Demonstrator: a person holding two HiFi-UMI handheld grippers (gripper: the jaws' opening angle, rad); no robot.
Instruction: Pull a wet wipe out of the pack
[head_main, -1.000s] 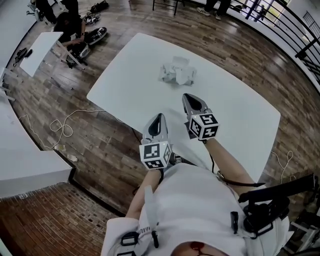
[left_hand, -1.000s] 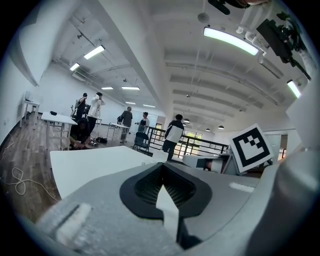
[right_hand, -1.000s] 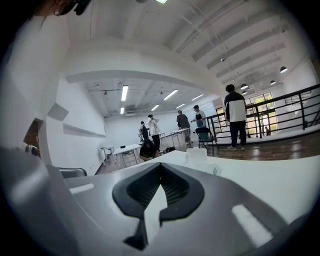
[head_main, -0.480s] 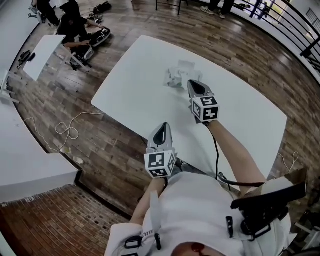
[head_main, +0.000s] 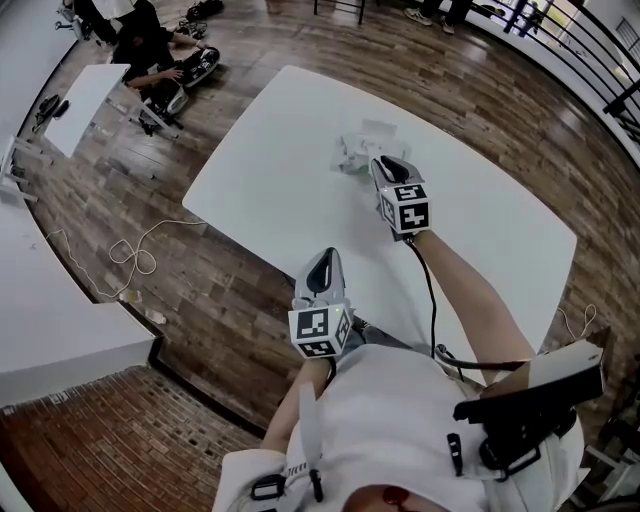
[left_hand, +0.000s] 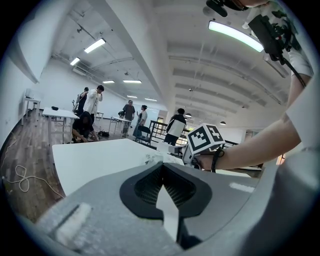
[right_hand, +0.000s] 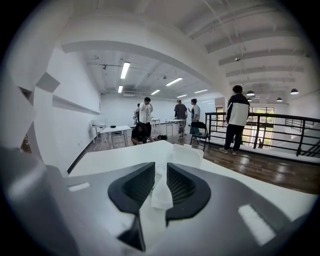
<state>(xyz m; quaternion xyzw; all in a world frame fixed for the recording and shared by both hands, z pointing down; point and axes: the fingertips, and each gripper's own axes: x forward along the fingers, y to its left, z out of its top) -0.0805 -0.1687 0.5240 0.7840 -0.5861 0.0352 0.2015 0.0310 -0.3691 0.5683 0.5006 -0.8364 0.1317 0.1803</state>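
Observation:
The wet wipe pack (head_main: 358, 148) lies crumpled and white near the middle of the white table (head_main: 270, 170). My right gripper (head_main: 386, 164) reaches over the table with its tips at the pack. Its jaws are opening, and a white tuft of wipe (right_hand: 161, 192) stands up in the gap between them, with the pack (right_hand: 186, 155) just beyond. My left gripper (head_main: 322, 256) hangs shut and empty off the table's near edge, close to my body. From the left gripper view the right gripper's marker cube (left_hand: 205, 139) shows beside the pack (left_hand: 167, 148).
A loose cable (head_main: 130, 255) lies on the wooden floor left of the table. People sit and stand by other white tables (head_main: 80, 100) at the far left. A black railing (right_hand: 260, 132) and a folding chair (right_hand: 198, 131) stand beyond the table.
My right gripper has moved forward and down over the table to the pack, and its jaws have parted. My left gripper has drawn back a little toward my body.

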